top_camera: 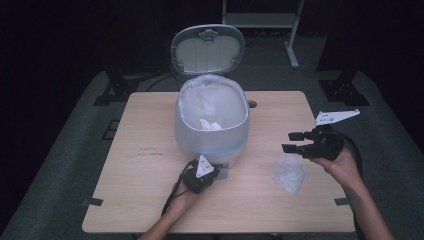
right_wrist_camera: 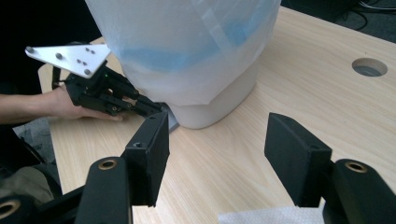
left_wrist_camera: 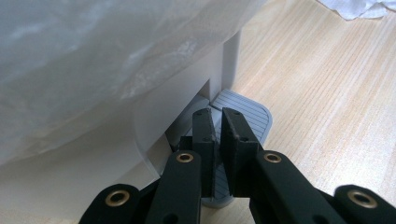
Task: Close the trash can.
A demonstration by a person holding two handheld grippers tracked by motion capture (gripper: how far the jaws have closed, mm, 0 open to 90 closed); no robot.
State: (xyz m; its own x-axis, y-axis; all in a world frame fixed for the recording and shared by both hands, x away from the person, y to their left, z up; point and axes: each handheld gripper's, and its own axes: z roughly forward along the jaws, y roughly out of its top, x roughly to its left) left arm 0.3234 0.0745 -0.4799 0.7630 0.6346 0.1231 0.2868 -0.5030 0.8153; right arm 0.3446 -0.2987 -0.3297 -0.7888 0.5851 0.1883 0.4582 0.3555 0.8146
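Looking down, high view: bin [top_camera: 212,120] sits mid table w/ lid [top_camera: 207,49] up; left gripper [top_camera: 212,172] at its foot; tissue [top_camera: 289,173] near right gripper [top_camera: 291,142].
Left gripper view: jaws pressed together, on pedal [left_wrist_camera: 246,111], prob. to keep lid up.
Right gripper view: jaws spread, nothing between; tissue [right_wrist_camera: 266,216] just below, prob. grabbed next.
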